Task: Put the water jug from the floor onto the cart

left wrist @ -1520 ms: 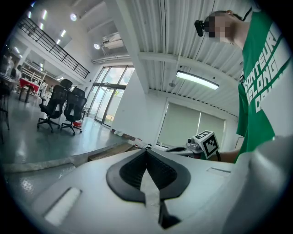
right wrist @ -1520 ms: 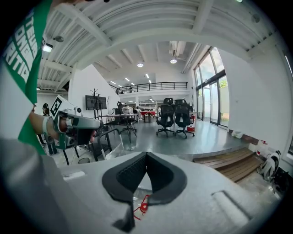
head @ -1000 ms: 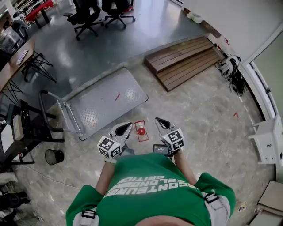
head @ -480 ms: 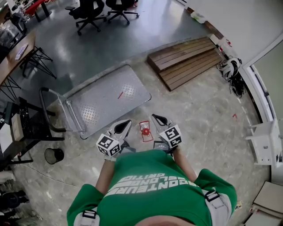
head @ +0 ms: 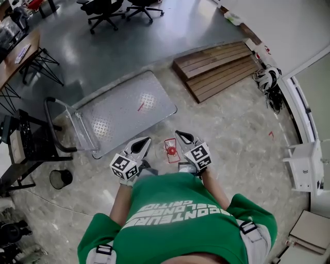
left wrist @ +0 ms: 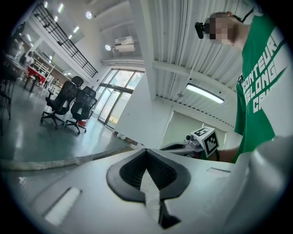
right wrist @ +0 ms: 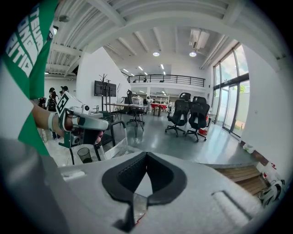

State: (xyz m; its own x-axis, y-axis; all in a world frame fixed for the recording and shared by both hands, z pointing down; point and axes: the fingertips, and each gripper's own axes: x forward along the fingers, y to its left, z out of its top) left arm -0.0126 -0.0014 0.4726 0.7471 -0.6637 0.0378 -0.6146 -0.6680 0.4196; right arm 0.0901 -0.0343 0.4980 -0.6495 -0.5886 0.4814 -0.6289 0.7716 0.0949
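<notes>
Your green shirt [head: 180, 221] fills the near edge. Your left claw [head: 146, 140] and right claw [head: 181, 135] are both closed, pads together on nothing. Between them, on the pale stone floor [head: 232, 134], stands the clear water jug with a red cap [head: 170, 151]. From above its body is hard to make out, and neither claw view shows it. Beyond, apart from it, lies the grey steel platform cart [head: 121, 116]. The black office chairs [head: 100, 13] are cut off at the top.
</notes>
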